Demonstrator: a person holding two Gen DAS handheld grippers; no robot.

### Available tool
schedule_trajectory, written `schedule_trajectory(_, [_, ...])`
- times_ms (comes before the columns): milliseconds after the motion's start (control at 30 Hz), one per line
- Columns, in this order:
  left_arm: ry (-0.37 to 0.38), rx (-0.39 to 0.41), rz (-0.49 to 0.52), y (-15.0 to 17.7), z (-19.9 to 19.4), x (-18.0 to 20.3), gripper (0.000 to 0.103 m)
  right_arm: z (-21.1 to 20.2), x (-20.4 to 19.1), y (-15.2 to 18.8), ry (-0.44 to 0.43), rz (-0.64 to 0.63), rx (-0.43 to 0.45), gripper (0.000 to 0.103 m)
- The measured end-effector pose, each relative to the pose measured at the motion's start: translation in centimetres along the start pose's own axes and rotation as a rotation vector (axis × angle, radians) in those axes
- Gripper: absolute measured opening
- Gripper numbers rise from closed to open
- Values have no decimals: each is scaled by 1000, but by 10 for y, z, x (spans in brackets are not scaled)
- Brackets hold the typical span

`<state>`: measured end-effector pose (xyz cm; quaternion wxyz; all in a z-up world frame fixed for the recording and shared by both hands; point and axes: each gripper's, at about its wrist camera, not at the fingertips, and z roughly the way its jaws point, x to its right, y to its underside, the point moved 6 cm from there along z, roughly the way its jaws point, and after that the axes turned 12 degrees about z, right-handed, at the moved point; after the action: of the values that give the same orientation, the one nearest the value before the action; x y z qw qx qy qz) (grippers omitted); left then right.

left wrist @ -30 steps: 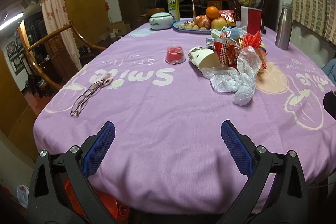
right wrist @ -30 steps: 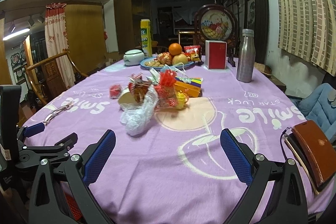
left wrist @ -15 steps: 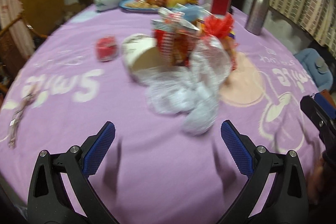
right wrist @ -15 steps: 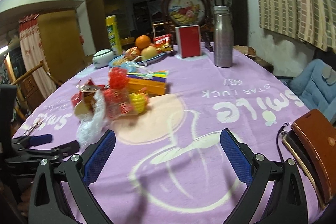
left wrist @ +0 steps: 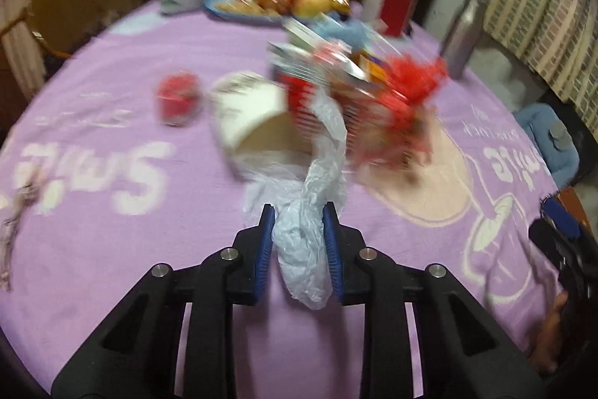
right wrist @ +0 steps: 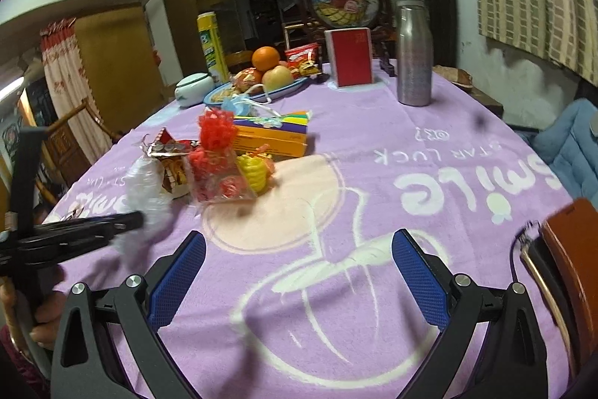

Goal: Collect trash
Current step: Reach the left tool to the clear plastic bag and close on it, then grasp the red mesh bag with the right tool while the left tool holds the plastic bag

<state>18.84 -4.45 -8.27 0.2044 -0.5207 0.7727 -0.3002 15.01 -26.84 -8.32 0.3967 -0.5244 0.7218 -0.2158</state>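
My left gripper (left wrist: 298, 212) is shut on a crumpled white plastic bag (left wrist: 304, 249) lying on the purple tablecloth (left wrist: 112, 242). Behind the bag lie a tipped white paper cup (left wrist: 248, 116), red snack wrappers (left wrist: 377, 92) and a small red jelly cup (left wrist: 177, 98). In the right wrist view the same bag (right wrist: 144, 189) shows at the left with the left gripper (right wrist: 136, 219) on it, beside the wrappers (right wrist: 209, 159). My right gripper (right wrist: 299, 242) is open and empty above the cloth, near the table's front.
A fruit plate (right wrist: 261, 77), a red box (right wrist: 349, 62), a steel bottle (right wrist: 413, 49), a yellow canister (right wrist: 213, 43) and a white lidded bowl (right wrist: 194, 88) stand at the back. An orange carton (right wrist: 273, 139) lies mid-table. A brown wallet (right wrist: 568, 268) lies at the right edge.
My left gripper moved forward over the table and shut on the white plastic bag. My right gripper swung slightly right and stayed open.
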Motion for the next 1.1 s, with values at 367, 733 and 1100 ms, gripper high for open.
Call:
schedule_trajectory(367, [-150,64,-125,51,-45,-88,27,58,-61,-27,-85,-57,-119,96])
schedule_trajectory(733, [-135,72,-132,64,-40,-95,27,98,-80,-38,-125,-30,-163,86])
schedule_trajectory(1100, [-111,60,-129,65,-29,-93,28,125,-89,-11,-78,-137,-318,55])
